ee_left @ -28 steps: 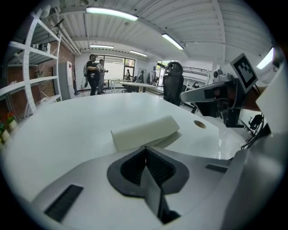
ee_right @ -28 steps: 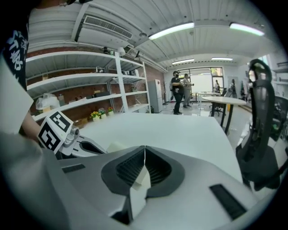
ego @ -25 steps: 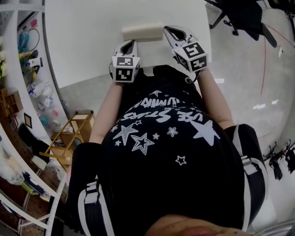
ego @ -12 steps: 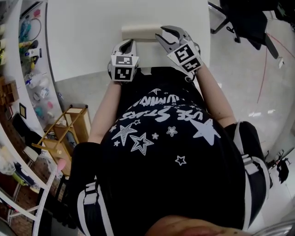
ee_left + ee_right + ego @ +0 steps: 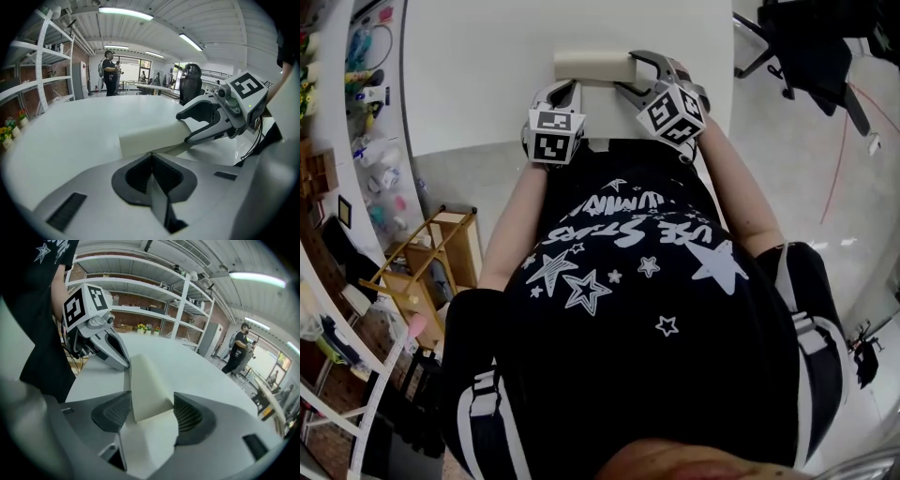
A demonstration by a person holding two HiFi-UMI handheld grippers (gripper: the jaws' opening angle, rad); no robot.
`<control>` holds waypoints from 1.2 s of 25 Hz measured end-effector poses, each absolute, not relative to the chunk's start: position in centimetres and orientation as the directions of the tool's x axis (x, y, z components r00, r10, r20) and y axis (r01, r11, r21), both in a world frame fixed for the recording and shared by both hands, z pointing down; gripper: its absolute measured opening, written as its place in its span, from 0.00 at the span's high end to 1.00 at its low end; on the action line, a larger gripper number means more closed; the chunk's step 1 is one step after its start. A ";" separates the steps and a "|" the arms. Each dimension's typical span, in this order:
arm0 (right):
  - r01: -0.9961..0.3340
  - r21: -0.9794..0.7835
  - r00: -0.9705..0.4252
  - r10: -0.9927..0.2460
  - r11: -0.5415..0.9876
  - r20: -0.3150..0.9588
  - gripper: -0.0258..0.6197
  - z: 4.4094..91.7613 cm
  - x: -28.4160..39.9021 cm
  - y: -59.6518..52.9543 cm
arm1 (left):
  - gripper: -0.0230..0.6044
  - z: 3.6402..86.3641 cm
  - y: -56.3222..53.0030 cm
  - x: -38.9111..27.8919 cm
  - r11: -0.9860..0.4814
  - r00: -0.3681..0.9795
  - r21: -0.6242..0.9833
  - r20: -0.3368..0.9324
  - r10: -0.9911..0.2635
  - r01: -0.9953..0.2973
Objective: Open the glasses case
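A person in a black shirt [image 5: 628, 281] printed with white stars stands at the edge of a white bench [image 5: 478, 75], holding a claw in each hand. A cream glasses case [image 5: 591, 66], shaped like a long wedge, lies on the bench near that edge, stretched between the two claws. The left claw [image 5: 564, 88] is clenched, with its pads pressed flat together and its tip touching the lower near edge of the case. Whether it pinches a thin lip of the case there cannot be made out. The right claw [image 5: 628, 73] is at the opposite end of the case and its jaws are opening, spread wide. The end of the case sits between the two ribbed pads, which stand just beside its sides rather than squeezing it. A flat cream flap of the case lies under that claw. White shelving [image 5: 140, 287] lines a brick wall beyond the bench.
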State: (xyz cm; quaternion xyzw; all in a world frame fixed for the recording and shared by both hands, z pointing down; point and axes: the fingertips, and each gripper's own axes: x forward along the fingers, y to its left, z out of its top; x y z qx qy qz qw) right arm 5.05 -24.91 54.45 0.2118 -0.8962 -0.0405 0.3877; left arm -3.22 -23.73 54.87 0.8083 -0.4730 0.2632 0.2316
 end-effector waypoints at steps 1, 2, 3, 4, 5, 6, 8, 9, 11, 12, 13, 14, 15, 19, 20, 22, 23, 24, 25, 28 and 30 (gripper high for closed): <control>-0.335 0.247 -0.608 -0.409 0.909 0.681 0.54 54.5 5.0 -24.9 | 0.94 54.9 -23.7 -3.2 -0.443 0.414 0.129 0.645 -0.642 -0.887; -0.322 0.258 -0.605 -0.407 0.911 0.684 0.54 54.6 5.0 -24.9 | 0.94 54.9 -23.8 -3.2 -0.440 0.415 0.133 0.645 -0.641 -0.888; -0.309 0.270 -0.602 -0.407 0.912 0.687 0.54 54.7 4.9 -24.9 | 0.94 54.9 -23.8 -3.2 -0.438 0.416 0.137 0.645 -0.641 -0.888; -0.295 0.285 -0.598 -0.409 0.912 0.690 0.54 54.8 4.9 -24.9 | 0.94 54.8 -23.8 -3.2 -0.438 0.417 0.139 0.644 -0.642 -0.888; -0.281 0.303 -0.593 -0.413 0.911 0.692 0.54 54.9 4.9 -24.9 | 0.94 54.7 -23.8 -3.2 -0.438 0.418 0.140 0.642 -0.643 -0.888; -0.269 0.319 -0.587 -0.417 0.909 0.694 0.54 55.0 4.9 -24.9 | 0.94 54.6 -23.8 -3.2 -0.439 0.418 0.138 0.640 -0.644 -0.888; -0.255 0.338 -0.581 -0.423 0.906 0.696 0.54 55.2 5.0 -24.9 | 0.94 54.6 -23.8 -3.2 -0.441 0.417 0.134 0.642 -0.643 -0.887; -0.252 0.345 -0.580 -0.427 0.904 0.694 0.54 55.2 5.0 -24.9 | 0.94 54.7 -23.9 -3.2 -0.441 0.415 0.132 0.643 -0.643 -0.888; -0.249 0.357 -0.581 -0.434 0.900 0.689 0.54 55.2 4.9 -25.0 | 0.94 54.7 -23.9 -3.3 -0.438 0.413 0.132 0.641 -0.646 -0.889; -0.247 0.361 -0.582 -0.435 0.899 0.687 0.54 55.2 4.9 -25.0 | 0.94 54.6 -24.0 -3.3 -0.436 0.413 0.132 0.640 -0.648 -0.890; -0.246 0.362 -0.583 -0.435 0.899 0.686 0.54 55.1 4.9 -25.0 | 0.94 54.6 -24.0 -3.3 -0.435 0.412 0.132 0.640 -0.649 -0.891; -0.243 0.362 -0.584 -0.434 0.900 0.687 0.54 55.1 4.9 -25.0 | 0.94 54.6 -24.0 -3.2 -0.435 0.411 0.131 0.641 -0.649 -0.891; -0.241 0.358 -0.583 -0.429 0.902 0.690 0.54 55.1 4.9 -25.0 | 0.94 54.6 -24.0 -3.2 -0.435 0.410 0.129 0.642 -0.648 -0.891; -0.228 0.329 -0.573 -0.399 0.917 0.716 0.54 55.1 4.8 -25.0 | 0.94 54.6 -24.0 -3.3 -0.431 0.407 0.130 0.640 -0.652 -0.893; -0.224 0.323 -0.571 -0.392 0.920 0.721 0.54 55.1 4.8 -25.0 | 0.94 54.6 -24.0 -3.3 -0.429 0.407 0.132 0.639 -0.652 -0.894; -0.219 0.304 -0.569 -0.375 0.927 0.732 0.54 55.1 4.9 -25.1 | 0.94 54.6 -24.0 -3.3 -0.428 0.409 0.135 0.640 -0.651 -0.894; -0.216 0.294 -0.568 -0.364 0.931 0.738 0.54 55.1 4.9 -25.1 | 0.94 54.6 -24.1 -3.2 -0.428 0.410 0.138 0.640 -0.650 -0.893; -0.212 0.285 -0.568 -0.355 0.935 0.742 0.54 55.1 5.0 -25.1 | 0.94 54.6 -24.1 -3.2 -0.427 0.411 0.140 0.640 -0.649 -0.893; -0.209 0.278 -0.567 -0.348 0.938 0.747 0.54 55.1 5.0 -25.1 | 0.94 54.6 -24.1 -3.2 -0.427 0.412 0.141 0.640 -0.648 -0.893; -0.203 0.263 -0.561 -0.333 0.943 0.758 0.54 55.1 5.0 -25.1 | 0.94 54.6 -24.0 -3.1 -0.429 0.410 0.136 0.641 -0.649 -0.893; -0.201 0.252 -0.557 -0.322 0.947 0.766 0.54 55.1 5.1 -25.1 | 0.94 54.6 -24.1 -3.1 -0.428 0.409 0.136 0.641 -0.649 -0.893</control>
